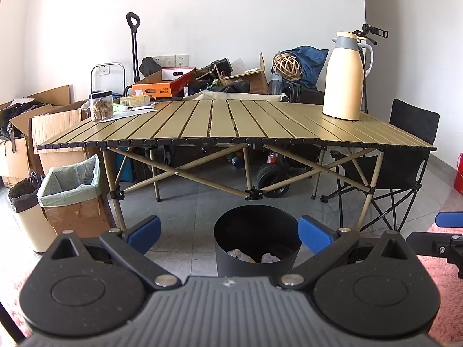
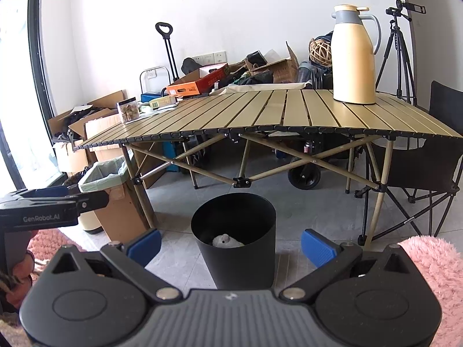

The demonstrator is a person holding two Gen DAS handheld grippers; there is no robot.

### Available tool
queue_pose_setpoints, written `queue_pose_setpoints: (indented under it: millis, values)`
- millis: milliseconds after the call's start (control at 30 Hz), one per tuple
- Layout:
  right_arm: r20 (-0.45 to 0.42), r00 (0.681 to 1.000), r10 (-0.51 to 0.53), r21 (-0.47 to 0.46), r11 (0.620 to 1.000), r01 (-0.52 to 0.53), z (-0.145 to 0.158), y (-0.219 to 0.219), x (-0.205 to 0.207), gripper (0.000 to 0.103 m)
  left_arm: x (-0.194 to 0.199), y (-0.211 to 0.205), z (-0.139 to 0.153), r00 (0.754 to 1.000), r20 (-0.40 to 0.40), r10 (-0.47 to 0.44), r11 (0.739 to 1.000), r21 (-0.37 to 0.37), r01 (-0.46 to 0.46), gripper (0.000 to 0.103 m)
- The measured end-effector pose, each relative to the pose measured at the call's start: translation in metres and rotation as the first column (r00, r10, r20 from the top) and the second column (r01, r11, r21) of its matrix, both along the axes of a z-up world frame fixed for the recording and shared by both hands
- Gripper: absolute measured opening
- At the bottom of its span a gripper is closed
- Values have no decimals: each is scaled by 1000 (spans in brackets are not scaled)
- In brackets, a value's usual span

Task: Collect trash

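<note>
A black round bin [image 1: 256, 241] stands on the floor in front of the folding table [image 1: 237, 121]; crumpled white and pink trash [image 1: 254, 256] lies inside. In the right wrist view the bin [image 2: 234, 237] holds a crumpled white wad [image 2: 227, 241]. My left gripper [image 1: 228, 234] is open and empty, its blue pads either side of the bin, held back from it. My right gripper [image 2: 230, 244] is open and empty, likewise facing the bin. The left gripper shows in the right wrist view [image 2: 52, 199], and the right gripper at the left wrist view's right edge [image 1: 447, 231].
On the table stand a cream thermos jug [image 1: 345, 76], a clear jar of snacks [image 1: 100, 105] and papers [image 1: 136, 107]. A lined cardboard box [image 1: 72, 190] and a cream bin [image 1: 27, 211] stand left. A black folding chair [image 1: 405, 156] is right. Pink rug [image 2: 434, 271] lies near.
</note>
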State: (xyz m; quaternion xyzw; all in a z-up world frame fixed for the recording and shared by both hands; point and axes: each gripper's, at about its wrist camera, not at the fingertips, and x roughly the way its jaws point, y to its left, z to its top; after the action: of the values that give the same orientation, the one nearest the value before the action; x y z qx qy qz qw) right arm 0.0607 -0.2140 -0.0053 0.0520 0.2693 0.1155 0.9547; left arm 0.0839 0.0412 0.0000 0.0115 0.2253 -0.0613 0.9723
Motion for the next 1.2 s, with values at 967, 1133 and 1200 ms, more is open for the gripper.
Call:
queue_pose_setpoints:
  millis: [967,1133,1200]
  values:
    - [9,1000,1,-7,1000,-1,4,2,-1,103,-1,2,1,1000,4,1,1000,-1,-1,103]
    - [10,1000,3,-10,1000,-3,4,3,-1,103,0,2,2,1000,2,3,1000,-3,-3,103]
    - [10,1000,2,-10,1000,-2,4,3,-1,103,0,4,5,1000,4,5,1000,-7,-5,103]
